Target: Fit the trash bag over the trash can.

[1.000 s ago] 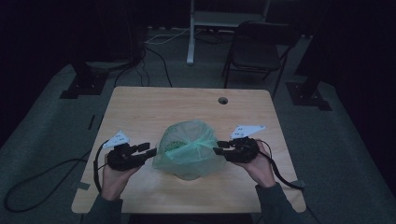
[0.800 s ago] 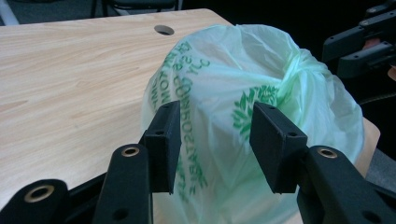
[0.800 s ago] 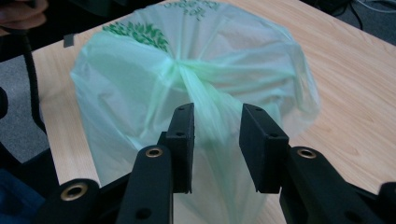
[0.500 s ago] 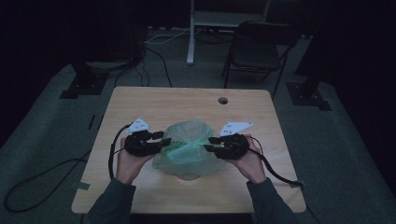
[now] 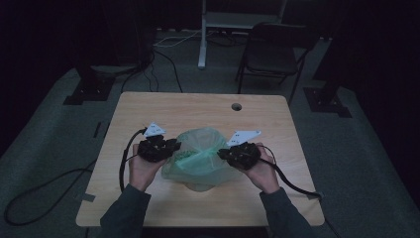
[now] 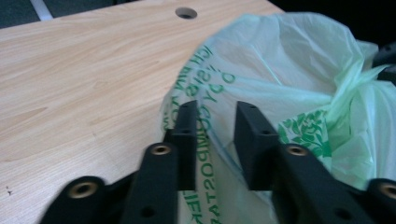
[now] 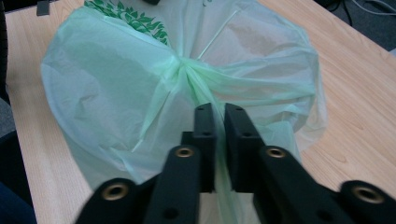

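Note:
A pale green plastic bag [image 5: 200, 148] with green print sits puffed up in the middle of the wooden table [image 5: 198, 106]. My left gripper [image 5: 176, 148] is at the bag's left side. In the left gripper view its jaws [image 6: 215, 109] have just been closing and straddle the printed rim of the bag [image 6: 289, 60], with a gap still between the pads. My right gripper [image 5: 221, 153] is at the bag's right side. In the right gripper view its jaws [image 7: 219, 109] have just been closing and pinch a gathered fold of the bag [image 7: 116, 84].
A cable hole [image 5: 236, 106] lies near the table's far edge. A dark chair [image 5: 270, 54] and a white post [image 5: 202, 34] stand behind the table. Black stand feet [image 5: 86, 91] and cables lie on the floor at both sides.
Both hands have moved inward from the table's sides to the bag. Both pairs of jaws now reach the bag's film, left on the rim, right on a fold.

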Available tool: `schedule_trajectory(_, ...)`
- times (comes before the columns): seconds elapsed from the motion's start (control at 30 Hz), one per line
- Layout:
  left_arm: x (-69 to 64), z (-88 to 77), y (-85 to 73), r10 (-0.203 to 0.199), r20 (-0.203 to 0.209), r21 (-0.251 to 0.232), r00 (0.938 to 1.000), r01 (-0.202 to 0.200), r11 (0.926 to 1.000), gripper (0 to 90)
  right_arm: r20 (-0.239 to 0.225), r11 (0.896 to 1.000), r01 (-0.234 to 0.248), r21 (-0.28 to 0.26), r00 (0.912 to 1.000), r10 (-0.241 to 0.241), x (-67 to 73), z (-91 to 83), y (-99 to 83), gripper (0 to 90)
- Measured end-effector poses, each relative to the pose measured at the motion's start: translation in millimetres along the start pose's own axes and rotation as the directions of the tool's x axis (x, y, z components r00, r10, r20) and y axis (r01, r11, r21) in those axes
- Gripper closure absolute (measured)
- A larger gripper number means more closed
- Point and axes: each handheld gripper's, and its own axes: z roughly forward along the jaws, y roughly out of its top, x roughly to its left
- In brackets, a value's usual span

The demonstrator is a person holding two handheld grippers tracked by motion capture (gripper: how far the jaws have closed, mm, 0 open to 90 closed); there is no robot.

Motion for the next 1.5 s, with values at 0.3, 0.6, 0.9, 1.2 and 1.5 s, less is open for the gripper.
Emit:
schedule_trajectory(0.3,-1.0,-9.1,2.1,0.008,-0.007,-0.057,0.9999,-0.009,0.9983,90.0,-0.001,1.0,0.011,-0.02,0.9999,-0.011,3.0,-10.2,-1.1,88.7)
schedule_trajectory(0.6,-11.4,-8.9,8.6,0.097,0.042,-0.078,0.9944,-0.094,0.9925,67.6,0.001,0.999,0.012,-0.047,0.9999,-0.012,2.2,-17.5,-0.8,88.9)
schedule_trajectory(0.9,-13.1,6.6,8.8,0.068,-0.03,-0.003,0.9972,-0.068,0.9977,46.1,-0.008,0.998,0.007,-0.065,0.9999,-0.008,2.7,-17.9,-0.3,88.9)
schedule_trajectory(1.2,-1.2,-4.6,4.9,-0.004,-0.042,-0.058,0.9991,0.002,0.9983,89.7,-0.005,0.997,0.005,-0.075,1.0,-0.006,2.8,-18.2,-0.2,88.9)
schedule_trajectory(1.5,-1.0,-18.3,6.0,-0.009,-0.037,-0.127,0.9993,0.004,0.9918,90.0,0.014,0.994,-0.001,-0.105,0.9999,0.002,0.3,-24.6,0.9,89.0)
